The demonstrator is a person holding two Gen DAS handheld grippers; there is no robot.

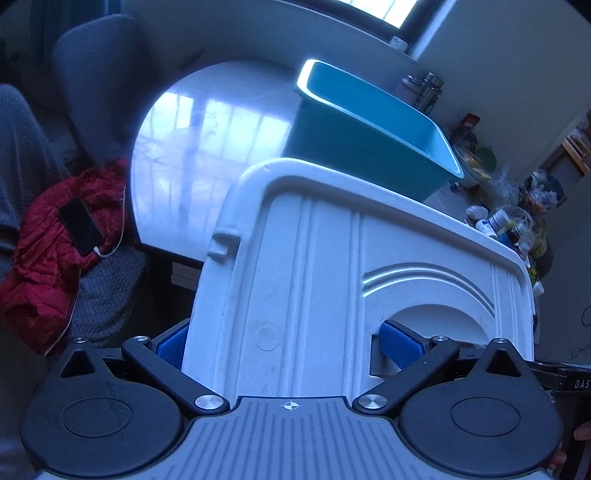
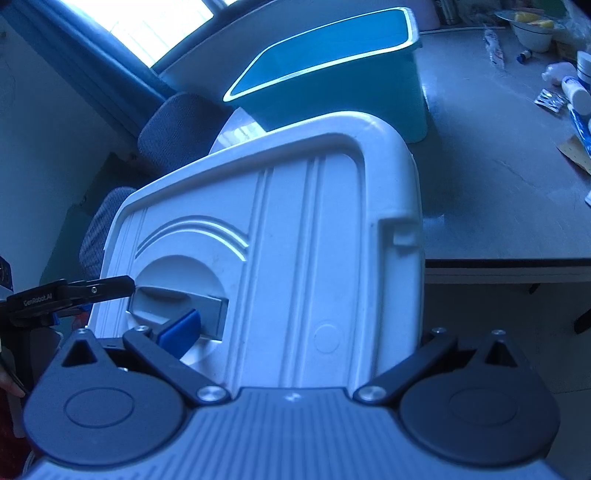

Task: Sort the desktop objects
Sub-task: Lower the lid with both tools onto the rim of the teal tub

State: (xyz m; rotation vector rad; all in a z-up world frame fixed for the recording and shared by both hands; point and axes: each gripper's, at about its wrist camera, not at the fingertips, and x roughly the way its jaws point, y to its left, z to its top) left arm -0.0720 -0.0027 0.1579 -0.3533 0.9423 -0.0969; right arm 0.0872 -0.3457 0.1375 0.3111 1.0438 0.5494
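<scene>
In the left wrist view, a white lid (image 1: 332, 280) is clamped between the blue pads of the left gripper (image 1: 288, 343). Just beyond it, a teal bin (image 1: 354, 147) is seen, its inside hidden. Bottles (image 1: 498, 225) are crowded far right; bare tabletop (image 1: 192, 155) lies left.

In the right wrist view, the same lid (image 2: 295, 240) is spanned by the right gripper (image 2: 295, 332); only one pad is visible at the handle recess, so its grip cannot be told. Open table (image 2: 498, 166) lies right.

I'm working in a lived-in home room. A grey table (image 2: 498, 192) carries medicine bottles (image 2: 576, 94) and a bowl (image 2: 533, 31) at its far edge. A red jacket (image 1: 48, 254) and phone (image 1: 81, 230) lie on a cushioned chair (image 1: 99, 70).
</scene>
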